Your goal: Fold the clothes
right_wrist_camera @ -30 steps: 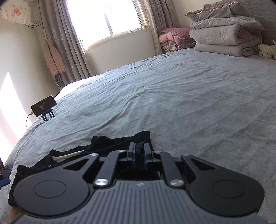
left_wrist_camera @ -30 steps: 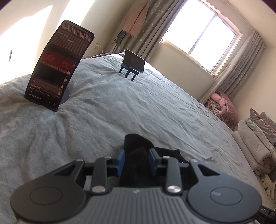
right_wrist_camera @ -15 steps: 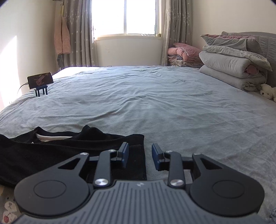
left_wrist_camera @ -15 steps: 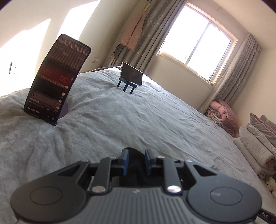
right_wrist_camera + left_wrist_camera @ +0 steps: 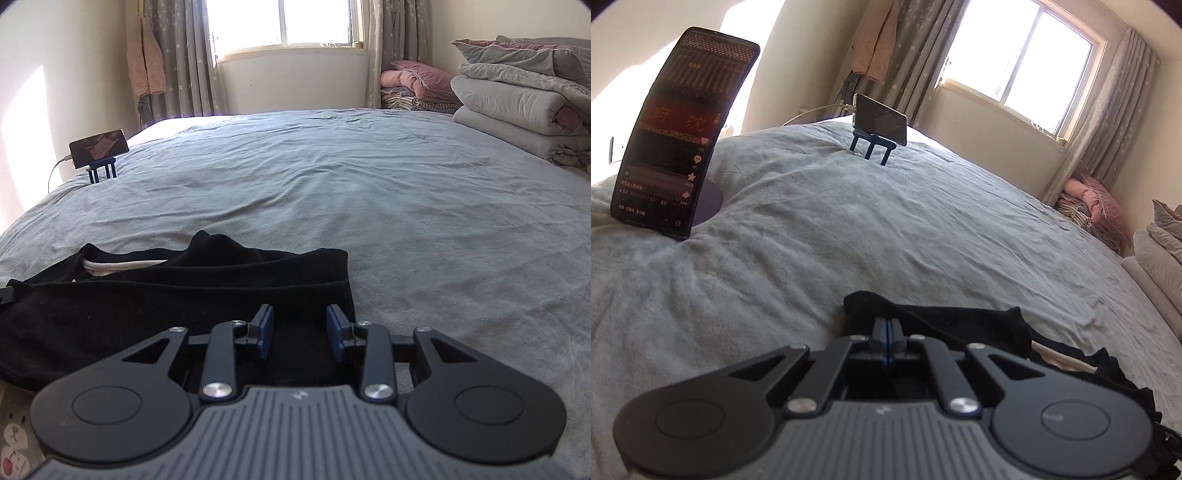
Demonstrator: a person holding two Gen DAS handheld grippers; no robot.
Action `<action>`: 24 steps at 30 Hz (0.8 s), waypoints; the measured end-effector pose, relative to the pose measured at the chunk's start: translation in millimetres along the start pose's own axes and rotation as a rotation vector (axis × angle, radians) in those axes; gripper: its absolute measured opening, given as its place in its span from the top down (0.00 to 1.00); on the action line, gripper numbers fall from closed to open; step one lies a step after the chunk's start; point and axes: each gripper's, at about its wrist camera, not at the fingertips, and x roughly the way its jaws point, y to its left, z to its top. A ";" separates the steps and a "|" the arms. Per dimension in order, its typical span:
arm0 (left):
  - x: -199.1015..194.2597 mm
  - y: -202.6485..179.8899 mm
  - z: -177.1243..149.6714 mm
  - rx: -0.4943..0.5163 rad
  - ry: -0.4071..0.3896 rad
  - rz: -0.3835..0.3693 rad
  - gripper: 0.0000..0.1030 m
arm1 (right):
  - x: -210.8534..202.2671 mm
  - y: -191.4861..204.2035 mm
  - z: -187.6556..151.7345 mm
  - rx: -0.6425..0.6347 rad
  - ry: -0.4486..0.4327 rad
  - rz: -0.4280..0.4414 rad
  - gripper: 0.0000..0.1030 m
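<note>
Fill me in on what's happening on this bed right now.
A person with a handheld gripper in each hand is folding a black garment on the grey bed. The left gripper is shut, pinching one edge of the cloth. The right gripper sits over the garment's other end with its jaws opening and the pads clear of the fabric. Two phones, a near phone and a far phone, stand propped on the bed beyond.

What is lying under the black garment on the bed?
The black garment lies on the grey bedsheet. At its neck opening, a white inner layer shows. Whatever else lies beneath is covered by the dark cloth.
</note>
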 end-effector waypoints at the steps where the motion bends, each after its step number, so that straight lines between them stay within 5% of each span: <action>1: -5.3 1.2 2.2 -0.014 0.016 -0.015 0.94 | -7.3 -0.5 0.2 -0.011 -0.001 0.000 0.59; 8: -54.6 16.1 11.6 0.061 0.022 0.018 0.90 | -48.8 -16.9 -7.9 -0.012 0.011 0.033 0.50; 15: -64.1 43.6 -5.6 0.073 0.149 -0.083 0.91 | -64.0 -32.2 -25.1 0.069 0.070 0.107 0.43; 20: -70.2 54.7 -16.2 0.103 0.107 -0.151 0.90 | -62.8 -31.4 -37.0 0.006 0.115 0.078 0.41; 24: -76.6 54.7 -17.3 0.152 0.063 -0.191 0.65 | -61.9 -29.2 -35.6 -0.021 0.120 0.087 0.38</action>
